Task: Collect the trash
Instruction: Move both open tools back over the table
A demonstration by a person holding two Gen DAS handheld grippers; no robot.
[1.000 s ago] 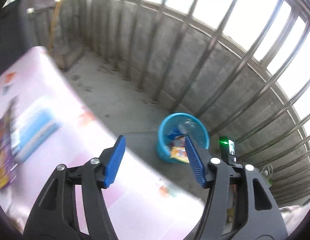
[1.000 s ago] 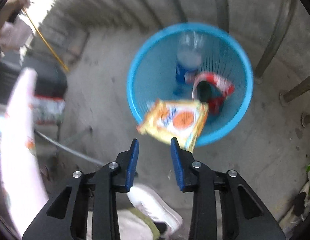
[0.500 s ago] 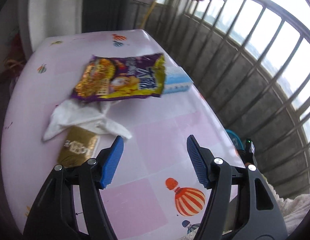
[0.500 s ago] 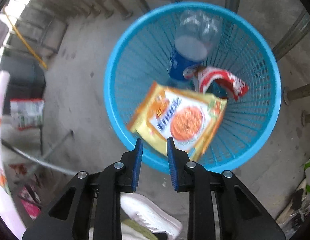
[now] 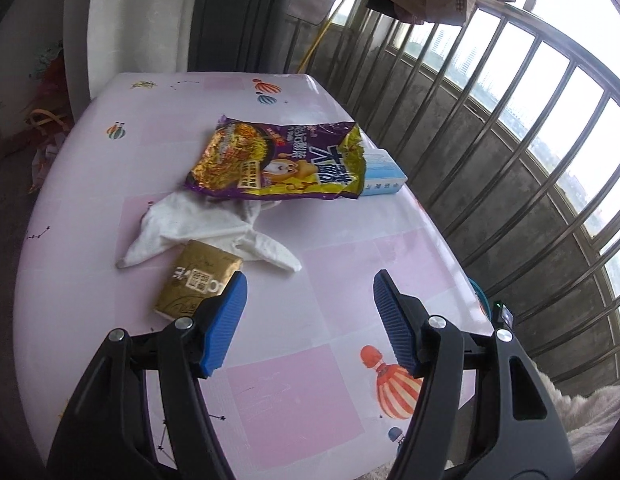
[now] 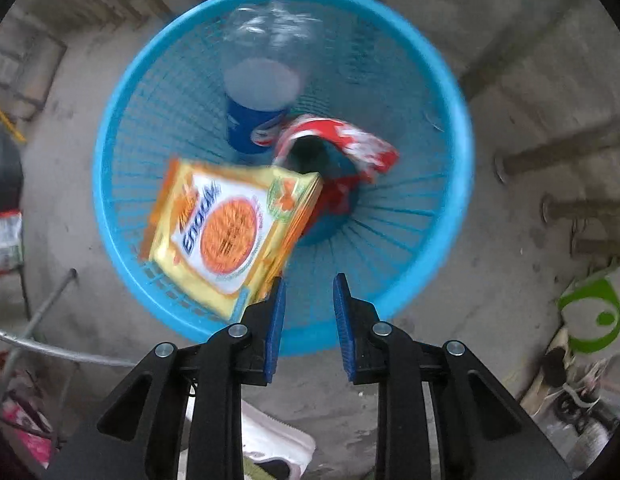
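My left jaws [image 5: 306,316] gape empty over the bench [image 5: 330,264], the gold packet [image 5: 198,284] just ahead-left, lengthwise toward me (right jaws [image 6: 306,312] part-open, empty over the basket [image 6: 466,148]).

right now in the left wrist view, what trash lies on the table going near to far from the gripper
gold foil packet → crumpled white tissue → purple and gold snack bag; the light blue and white carton sits beside the bag's right end, so its rank is unclear.
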